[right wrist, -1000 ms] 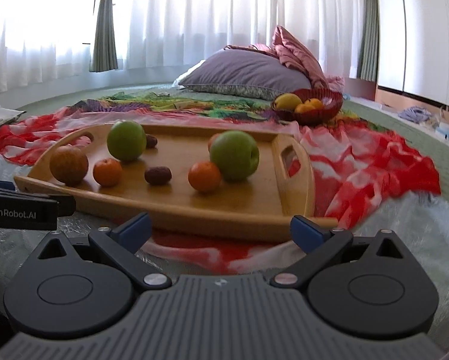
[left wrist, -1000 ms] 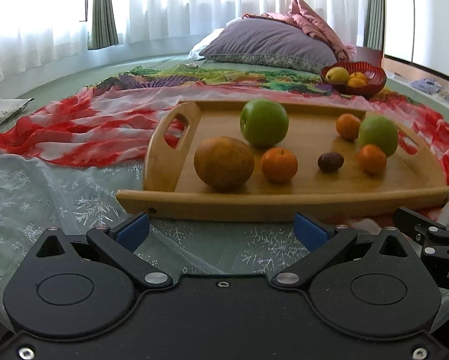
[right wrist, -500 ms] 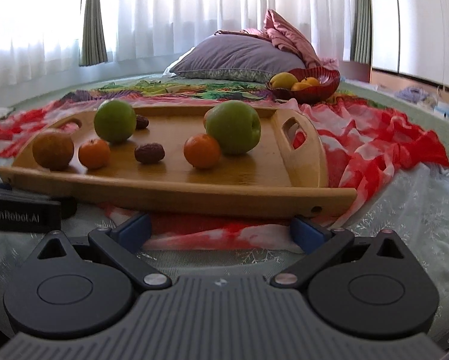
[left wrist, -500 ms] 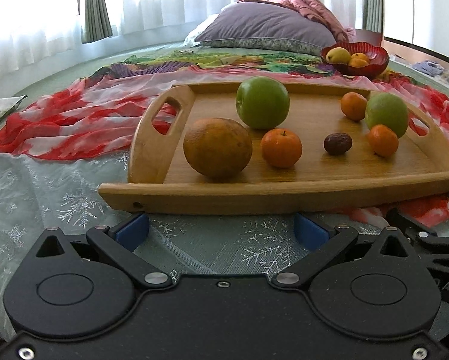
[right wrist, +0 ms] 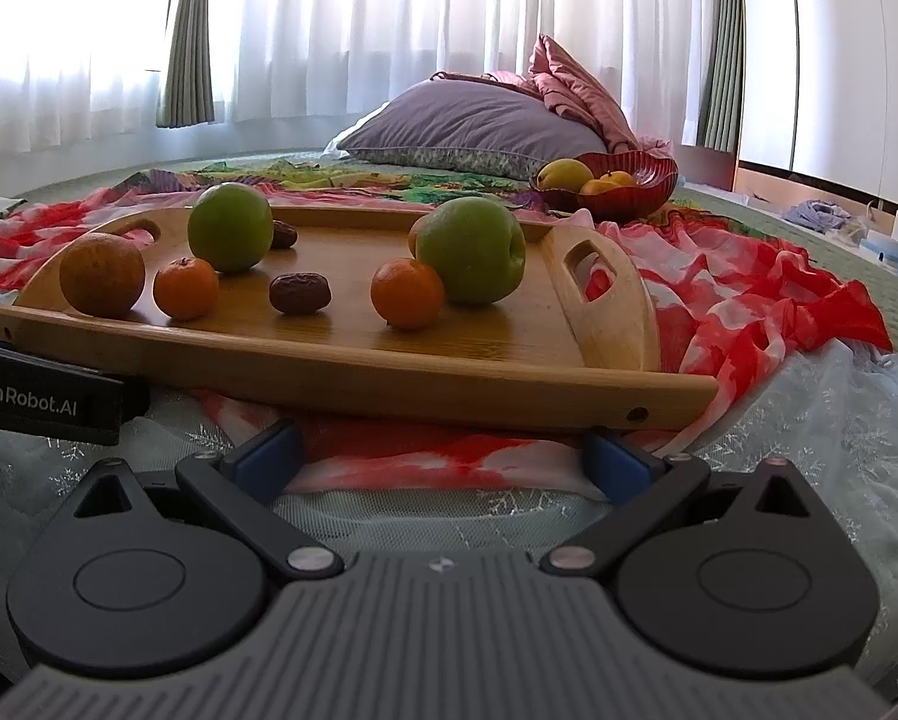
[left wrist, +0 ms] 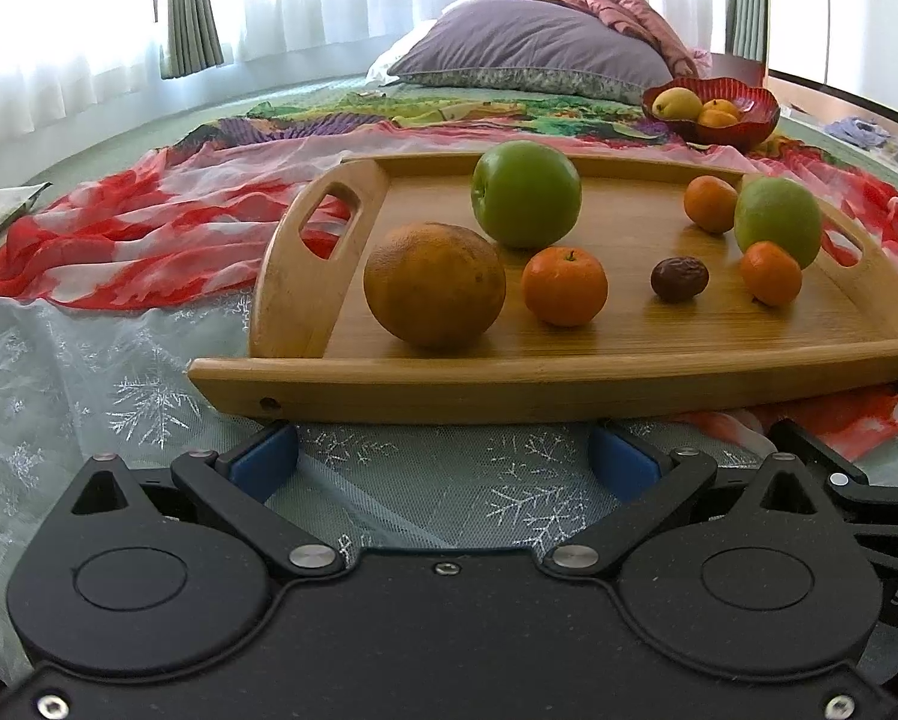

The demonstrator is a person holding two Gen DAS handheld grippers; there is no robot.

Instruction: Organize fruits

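Note:
A wooden tray [left wrist: 568, 387] [right wrist: 353, 372] lies on the bed with fruit on it: a brownish orange [left wrist: 434, 285] [right wrist: 102, 274], two green apples [left wrist: 526, 193] [left wrist: 777, 221], three mandarins [left wrist: 564, 285] and dark dates [left wrist: 679, 279] [right wrist: 299, 293]. A red bowl [left wrist: 730, 120] [right wrist: 628, 189] at the back right holds a yellow fruit and mandarins. My left gripper [left wrist: 443, 456] is open and empty, just short of the tray's near edge. My right gripper [right wrist: 443, 456] is open and empty at the tray's near right corner.
A red and white scarf [left wrist: 119, 240] [right wrist: 748, 306] lies under and around the tray. A purple pillow [left wrist: 532, 63] and pink cloth sit at the back by the curtains. Pale snowflake netting [left wrist: 119, 384] covers the near bed. The left gripper's body [right wrist: 47, 396] shows at left.
Both grippers have moved closer to the tray's near edge. The fruit has not moved. Both grippers stay open.

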